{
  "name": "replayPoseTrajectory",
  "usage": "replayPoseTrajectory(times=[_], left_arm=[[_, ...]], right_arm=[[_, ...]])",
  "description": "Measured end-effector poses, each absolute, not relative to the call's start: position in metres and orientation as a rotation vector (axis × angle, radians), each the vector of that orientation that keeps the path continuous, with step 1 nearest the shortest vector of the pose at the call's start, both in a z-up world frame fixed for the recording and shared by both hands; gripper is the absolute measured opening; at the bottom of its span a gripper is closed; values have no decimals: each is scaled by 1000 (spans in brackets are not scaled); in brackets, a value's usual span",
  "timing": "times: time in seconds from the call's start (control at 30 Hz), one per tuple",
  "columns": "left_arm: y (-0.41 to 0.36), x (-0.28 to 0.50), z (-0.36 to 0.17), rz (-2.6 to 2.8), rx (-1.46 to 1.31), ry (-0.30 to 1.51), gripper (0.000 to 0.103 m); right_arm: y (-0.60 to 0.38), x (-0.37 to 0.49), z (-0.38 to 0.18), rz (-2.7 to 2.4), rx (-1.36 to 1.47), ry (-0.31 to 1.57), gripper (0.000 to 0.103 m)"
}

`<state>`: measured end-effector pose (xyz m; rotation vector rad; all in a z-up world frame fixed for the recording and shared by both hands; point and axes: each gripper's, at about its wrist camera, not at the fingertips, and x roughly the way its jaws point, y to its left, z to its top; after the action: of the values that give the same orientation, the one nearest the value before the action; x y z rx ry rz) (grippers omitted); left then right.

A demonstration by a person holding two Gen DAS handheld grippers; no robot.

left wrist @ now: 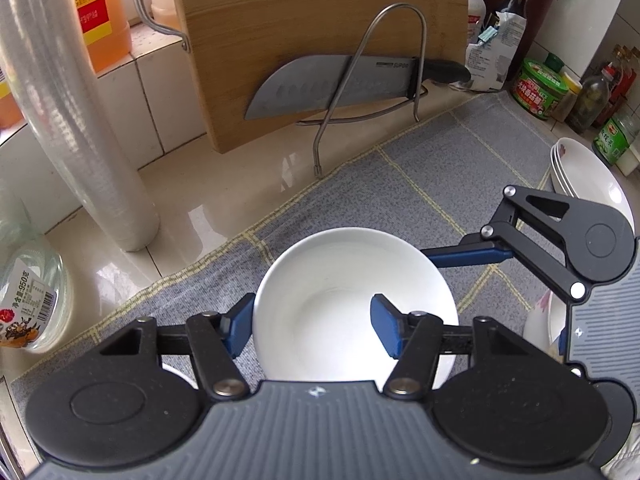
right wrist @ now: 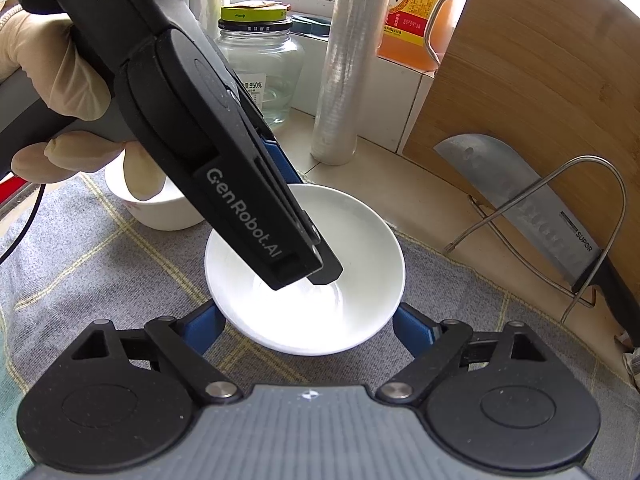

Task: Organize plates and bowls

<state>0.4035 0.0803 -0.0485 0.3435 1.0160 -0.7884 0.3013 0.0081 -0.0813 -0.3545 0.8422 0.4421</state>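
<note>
Grey checked mat (left wrist: pixel 420 168) covers the counter; its far edge runs just short of the tiled wall, leaving a strip of bare glossy counter (left wrist: pixel 208 200) between.

Along that strip: a roll of cling film (left wrist: pixel 80 128) standing upright, a bamboo cutting board (left wrist: pixel 304 20) leaning in a wire rack (left wrist: pixel 360 80), and a cleaver (left wrist: pixel 332 84) laid across the rack's front. A clear jar (left wrist: pixel 32 300) sits at the mat's left end. At the right end stands a stack of white plates (left wrist: pixel 584 176), with sauce bottles and jars behind. The middle of the mat is open cloth on all sides of the bowl.

White bowl (left wrist: pixel 344 300) sits on the mat, near its centre.

Left gripper (left wrist: pixel 312 328): one blue finger outside the bowl's near-left wall, the other inside the bowl, pinching the rim between them.

Right gripper (right wrist: pixel 308 324): jaws spread, the blue fingers either side of the bowl's near rim, close to it; I cannot tell whether either touches.

A second small white bowl (right wrist: pixel 160 208) sits on the mat behind the gloved hand (right wrist: pixel 60 80) holding the left gripper.
</note>
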Motion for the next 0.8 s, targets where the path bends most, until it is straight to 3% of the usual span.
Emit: replayPoseTrajectory(times=[0.8], left_arm=[[67, 360, -16, -823, 386, 933, 60]], right_arm=[[-8, 261, -50, 425, -350, 792, 93]])
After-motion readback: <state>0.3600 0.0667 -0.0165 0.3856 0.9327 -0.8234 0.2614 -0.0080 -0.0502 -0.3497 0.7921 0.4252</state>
